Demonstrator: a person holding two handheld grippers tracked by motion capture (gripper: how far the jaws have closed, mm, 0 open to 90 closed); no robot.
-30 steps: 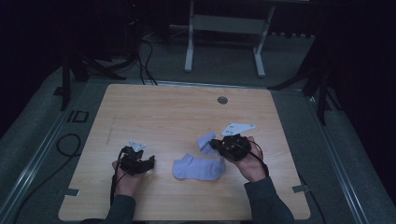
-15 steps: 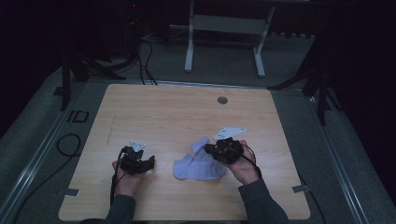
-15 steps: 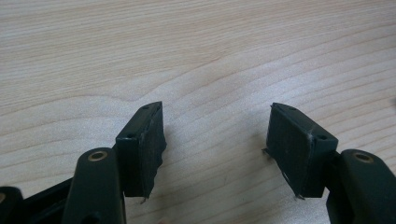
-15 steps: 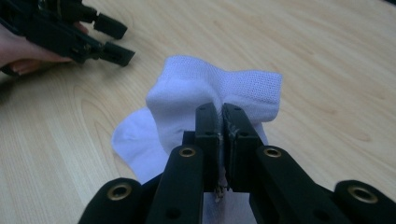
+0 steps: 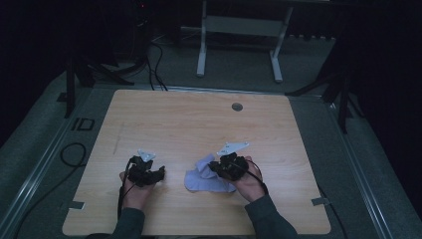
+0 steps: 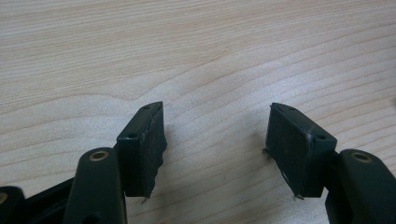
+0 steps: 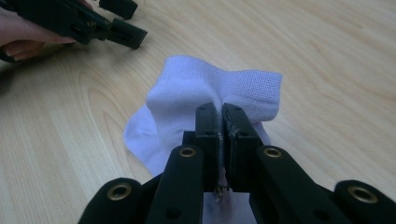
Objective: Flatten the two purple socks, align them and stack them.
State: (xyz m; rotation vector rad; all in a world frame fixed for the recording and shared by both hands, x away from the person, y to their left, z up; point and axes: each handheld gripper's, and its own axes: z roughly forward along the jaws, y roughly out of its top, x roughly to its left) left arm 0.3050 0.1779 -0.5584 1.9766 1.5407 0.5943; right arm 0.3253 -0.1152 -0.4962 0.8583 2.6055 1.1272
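Right gripper (image 7: 220,112) jaws clamped on sock (image 7: 187,93) over table (image 5: 189,119); left gripper (image 6: 217,135) jaws apart, empty.

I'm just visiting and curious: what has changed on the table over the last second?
The right gripper, clamped on a fold of the white sock, has come down and toward the person, so the sock's lifted edge now hangs lower over the part lying on the wooden table. The grip was not let go. The left gripper stayed where it was, jaws open and holding nothing.
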